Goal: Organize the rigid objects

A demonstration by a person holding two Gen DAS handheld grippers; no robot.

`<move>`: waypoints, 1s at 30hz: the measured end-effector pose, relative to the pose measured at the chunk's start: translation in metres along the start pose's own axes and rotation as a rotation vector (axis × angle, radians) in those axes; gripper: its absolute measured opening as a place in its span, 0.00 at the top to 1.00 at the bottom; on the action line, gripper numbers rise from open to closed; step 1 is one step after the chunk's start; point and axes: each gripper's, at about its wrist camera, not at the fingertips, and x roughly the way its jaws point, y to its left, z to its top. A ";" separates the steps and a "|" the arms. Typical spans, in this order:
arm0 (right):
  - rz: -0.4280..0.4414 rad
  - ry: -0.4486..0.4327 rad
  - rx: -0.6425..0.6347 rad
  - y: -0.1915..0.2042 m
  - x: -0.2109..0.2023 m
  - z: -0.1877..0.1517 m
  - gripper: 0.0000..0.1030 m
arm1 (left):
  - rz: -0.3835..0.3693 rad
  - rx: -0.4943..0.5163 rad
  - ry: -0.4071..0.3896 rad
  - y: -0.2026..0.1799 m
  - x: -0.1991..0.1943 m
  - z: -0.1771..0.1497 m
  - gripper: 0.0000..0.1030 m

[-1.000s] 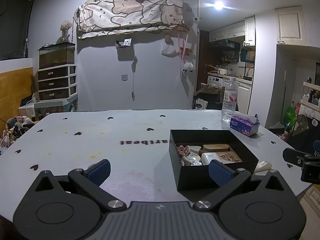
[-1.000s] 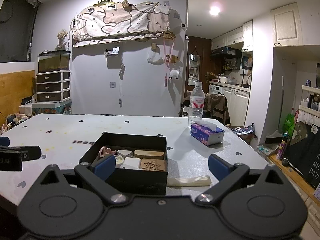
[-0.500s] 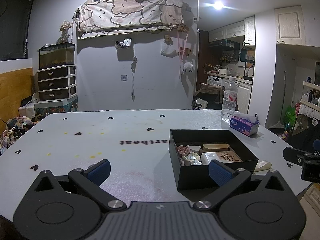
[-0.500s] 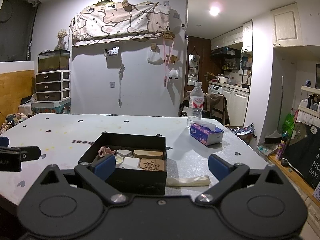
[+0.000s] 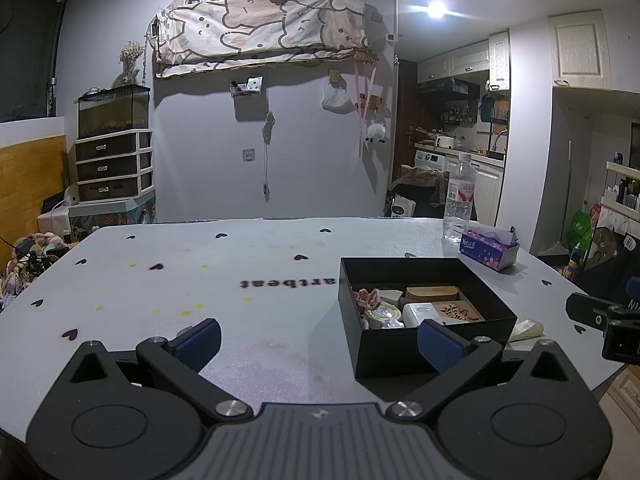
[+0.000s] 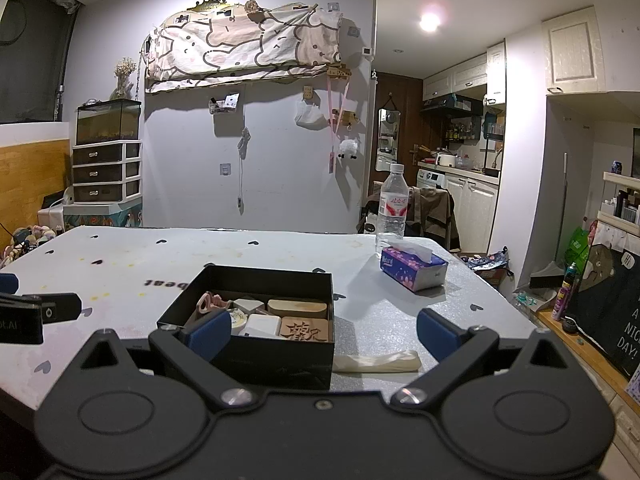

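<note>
A black open box (image 5: 424,280) (image 6: 256,280) stands on the grey table (image 5: 200,280) at its near right. Inside lie a pink clip (image 6: 210,302), a round tin (image 5: 382,312), a white block (image 6: 262,325), a carved wooden tile (image 6: 306,330) and a wooden bar (image 6: 298,307). My left gripper (image 5: 318,340) is open, held back from the box with its right finger in front of the near wall. My right gripper (image 6: 322,332) is open too, its left fingertip before the box's near left corner. Neither holds anything.
A tissue pack (image 6: 414,268) and a water bottle (image 6: 394,204) stand behind the box to the right. A pale folded strip (image 6: 378,361) lies on the table right of the box. The table's right edge is close; beyond it are shelves and a kitchen.
</note>
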 end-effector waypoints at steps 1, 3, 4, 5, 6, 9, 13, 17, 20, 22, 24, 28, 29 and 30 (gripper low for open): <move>0.000 0.000 0.000 0.000 0.000 0.000 0.03 | 0.000 0.000 0.000 0.000 0.000 0.000 0.00; 0.000 0.001 0.000 0.000 0.000 0.000 0.03 | 0.000 0.000 0.000 0.000 0.000 0.000 0.00; 0.000 0.000 -0.001 0.000 0.000 0.000 0.03 | 0.000 0.000 0.000 0.000 0.000 0.000 0.00; 0.001 0.000 0.000 0.000 0.000 0.000 0.03 | 0.000 0.000 0.000 0.000 0.000 0.000 0.00; 0.001 0.001 -0.001 0.000 0.000 0.000 0.03 | 0.000 0.000 0.001 0.000 0.000 0.000 0.00; 0.002 0.004 -0.004 -0.001 0.000 0.000 0.03 | 0.001 0.000 0.000 -0.001 0.000 0.000 0.00; 0.000 0.003 -0.003 -0.001 0.000 -0.001 0.03 | 0.000 0.001 0.000 0.000 0.000 0.000 0.00; 0.001 0.003 -0.004 -0.001 0.000 -0.001 0.03 | 0.000 0.002 0.000 -0.001 0.000 0.000 0.00; 0.001 0.004 -0.005 -0.001 0.000 0.000 0.03 | 0.000 0.002 0.001 -0.001 0.000 0.000 0.00; 0.001 0.006 -0.008 -0.001 0.001 -0.001 0.03 | 0.000 0.002 0.000 -0.001 0.000 0.000 0.00; 0.001 0.008 -0.011 -0.001 0.001 -0.001 0.02 | 0.000 0.002 0.001 -0.001 0.000 0.000 0.00; 0.000 0.007 -0.010 0.000 0.001 0.000 0.02 | -0.001 0.002 0.001 -0.001 0.000 0.000 0.00; 0.000 0.007 -0.009 0.000 0.001 0.000 0.02 | 0.000 0.002 0.001 -0.001 0.000 0.000 0.00; 0.000 0.007 -0.010 0.000 0.001 0.000 0.02 | 0.001 0.002 0.001 -0.001 0.000 0.000 0.00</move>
